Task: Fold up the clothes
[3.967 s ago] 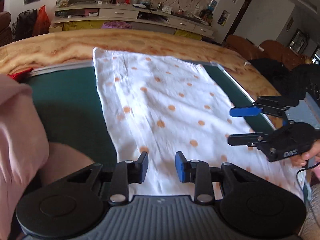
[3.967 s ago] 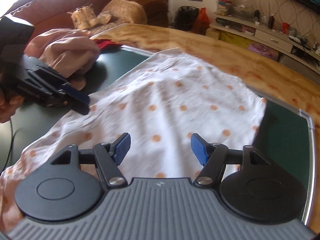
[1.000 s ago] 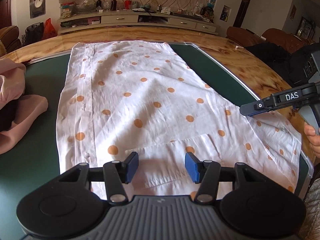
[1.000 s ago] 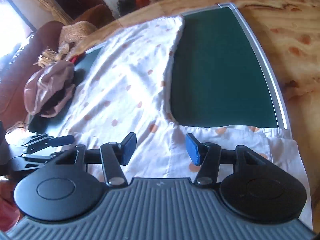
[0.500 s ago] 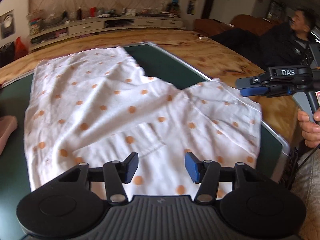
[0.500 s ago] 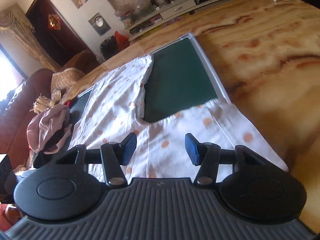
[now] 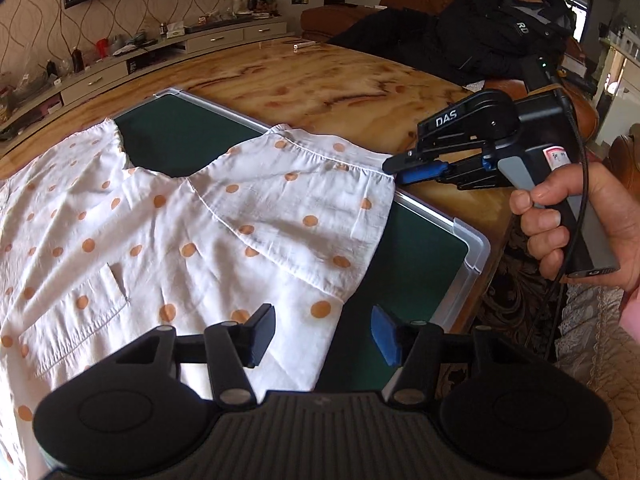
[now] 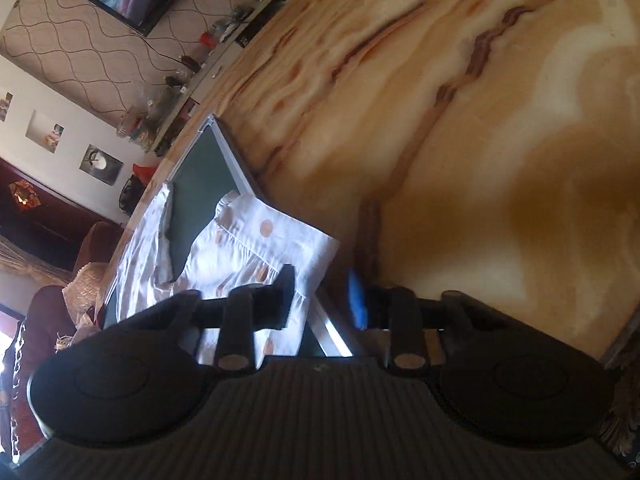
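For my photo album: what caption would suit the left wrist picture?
Right gripper, jaws closing, at the cuff corner of a white orange-dotted shirt spread on a green mat; open left gripper hovers near.

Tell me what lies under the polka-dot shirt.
The polka-dot shirt lies on a dark green mat with a silver frame, which rests on the marbled table. One cuff overhangs the frame onto the table. Whatever lies beneath the cloth's middle is covered.

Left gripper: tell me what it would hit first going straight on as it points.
Probably the near edge of the dotted shirt on the green mat, right ahead of the left gripper; possibly the mat itself, depth unclear.
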`<state>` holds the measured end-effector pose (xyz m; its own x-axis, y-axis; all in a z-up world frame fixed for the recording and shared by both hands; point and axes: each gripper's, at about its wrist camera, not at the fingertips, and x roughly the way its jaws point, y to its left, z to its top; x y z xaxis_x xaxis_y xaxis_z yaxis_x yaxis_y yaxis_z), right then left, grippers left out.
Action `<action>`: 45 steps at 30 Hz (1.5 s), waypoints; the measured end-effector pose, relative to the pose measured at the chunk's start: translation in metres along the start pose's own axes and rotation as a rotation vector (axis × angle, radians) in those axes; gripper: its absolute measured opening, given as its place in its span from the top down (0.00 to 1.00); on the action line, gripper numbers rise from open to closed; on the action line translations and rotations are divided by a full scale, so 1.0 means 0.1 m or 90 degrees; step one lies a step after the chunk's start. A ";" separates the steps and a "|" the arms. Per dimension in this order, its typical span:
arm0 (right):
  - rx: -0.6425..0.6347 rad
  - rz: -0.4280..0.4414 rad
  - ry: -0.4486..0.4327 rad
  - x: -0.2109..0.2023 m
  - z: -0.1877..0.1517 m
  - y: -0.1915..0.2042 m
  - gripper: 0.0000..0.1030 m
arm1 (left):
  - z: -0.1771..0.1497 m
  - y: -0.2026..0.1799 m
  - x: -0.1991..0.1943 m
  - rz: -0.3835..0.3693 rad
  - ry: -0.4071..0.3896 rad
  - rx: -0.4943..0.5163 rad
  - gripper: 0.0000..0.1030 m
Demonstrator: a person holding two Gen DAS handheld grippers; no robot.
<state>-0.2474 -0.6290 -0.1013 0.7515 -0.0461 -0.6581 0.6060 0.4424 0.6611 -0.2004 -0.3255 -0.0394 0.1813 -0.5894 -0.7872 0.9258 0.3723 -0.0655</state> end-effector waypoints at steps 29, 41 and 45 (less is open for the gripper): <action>0.101 0.081 -0.022 0.22 -0.07 -0.12 0.54 | 0.17 0.08 0.47 0.034 0.006 -0.033 0.50; 0.077 0.158 -0.023 0.18 -0.20 -0.29 0.54 | 0.21 0.23 0.47 0.011 0.000 -0.105 0.50; -0.042 0.132 -0.006 0.06 -0.21 -0.23 0.54 | 0.22 0.36 0.48 -0.017 -0.004 -0.161 0.50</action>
<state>-0.2618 -0.6205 -0.1282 0.8612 0.0439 -0.5063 0.4193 0.5016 0.7567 -0.1513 -0.3564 -0.0662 0.1615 -0.6054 -0.7794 0.8176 0.5243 -0.2379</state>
